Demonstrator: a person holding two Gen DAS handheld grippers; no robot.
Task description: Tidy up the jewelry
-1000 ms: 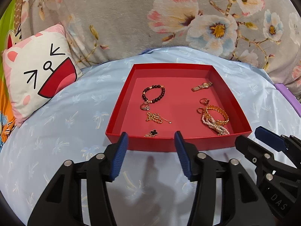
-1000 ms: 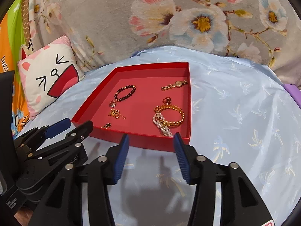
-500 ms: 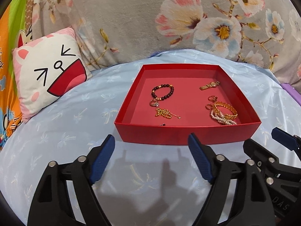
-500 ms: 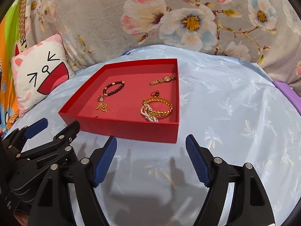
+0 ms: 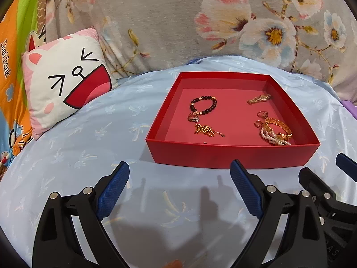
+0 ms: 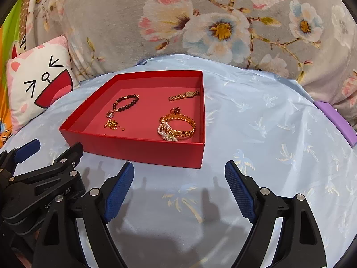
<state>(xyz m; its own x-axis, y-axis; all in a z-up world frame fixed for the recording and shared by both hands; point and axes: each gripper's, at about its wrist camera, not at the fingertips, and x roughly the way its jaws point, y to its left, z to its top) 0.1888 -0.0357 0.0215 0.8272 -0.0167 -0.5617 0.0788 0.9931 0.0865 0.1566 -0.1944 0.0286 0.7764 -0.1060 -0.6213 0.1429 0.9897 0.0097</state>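
Note:
A red tray (image 5: 232,154) (image 6: 142,149) sits on a light blue sheet. In it lie a dark bead bracelet (image 5: 203,105) (image 6: 126,103), a ring (image 5: 193,117), a gold chain (image 5: 206,130) (image 6: 112,124), a gold watch (image 5: 258,99) (image 6: 184,95), a gold bangle (image 5: 279,128) (image 6: 178,125) and a pearl strand (image 5: 273,137) (image 6: 166,134). My left gripper (image 5: 179,185) is open and empty, in front of the tray's near wall. My right gripper (image 6: 179,184) is open and empty, in front of the tray's near right corner.
A cat-face pillow (image 5: 64,84) (image 6: 38,84) leans at the left. A floral grey blanket (image 5: 200,22) rises behind the tray. A purple object (image 6: 334,120) lies at the right edge of the sheet.
Both grippers have opened wider and drawn back from the tray. The tray now sits farther off in both views. The jewelry has not moved.

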